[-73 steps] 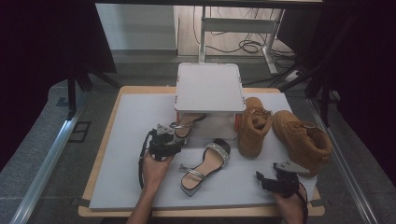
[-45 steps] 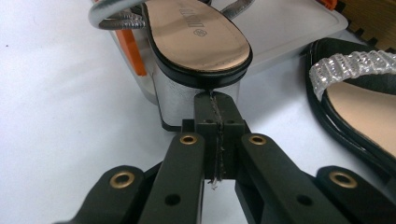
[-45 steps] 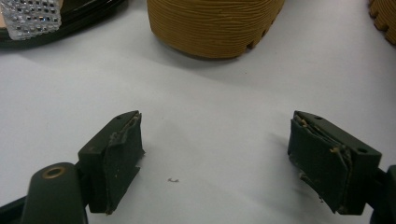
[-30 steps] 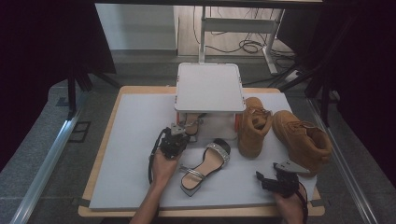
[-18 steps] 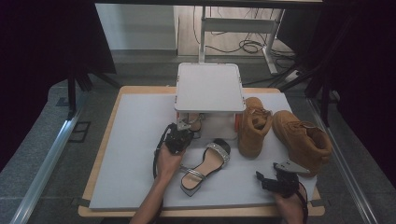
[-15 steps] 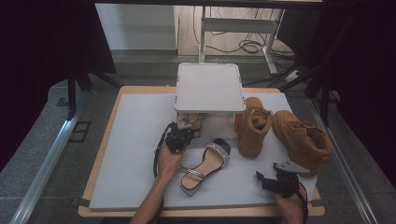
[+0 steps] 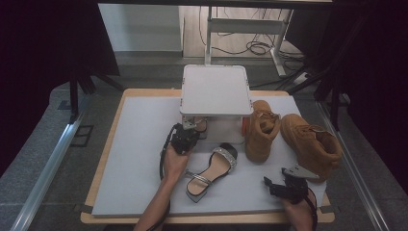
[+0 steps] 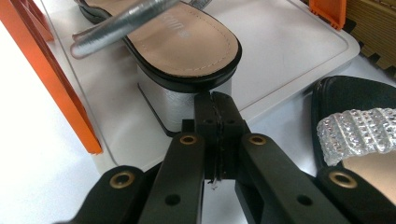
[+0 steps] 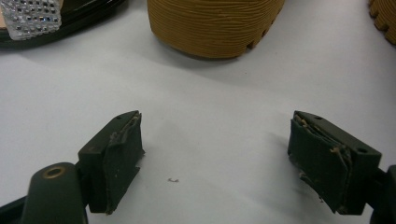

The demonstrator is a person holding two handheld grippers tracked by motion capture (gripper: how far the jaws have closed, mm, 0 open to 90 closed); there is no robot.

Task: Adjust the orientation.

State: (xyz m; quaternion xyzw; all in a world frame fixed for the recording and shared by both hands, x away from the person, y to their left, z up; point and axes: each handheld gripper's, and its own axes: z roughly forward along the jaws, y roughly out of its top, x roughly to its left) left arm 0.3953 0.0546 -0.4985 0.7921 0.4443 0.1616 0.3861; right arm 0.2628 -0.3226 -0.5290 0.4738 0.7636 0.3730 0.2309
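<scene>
One sandal [image 8: 187, 42] sits just beyond the left gripper [image 8: 215, 100] (jaws pressed together, seemingly touching its heel).

sandal [image 7: 211, 171]: tan, silver straps | boots [image 7: 288, 139]: tan | rack [image 7: 216, 89]: white, orange legs

The person's left forearm [image 7: 155, 209] comes up from the bottom edge of the high view and leans toward the middle of the table, bare to the wrist. Its hand [image 7: 174, 161] wraps the body of the black two-jaw left gripper [image 7: 188, 129], which points away from the person. In the left gripper view its black jaws are pressed flat together, nothing between them. The right hand [image 7: 299, 214] sits low at the near right corner, holding the black right gripper [image 7: 269, 185] with its grey three-cornered plate; it points left across the table. In the right gripper view its worn pads [image 9: 116, 156] stand wide apart, empty.
</scene>
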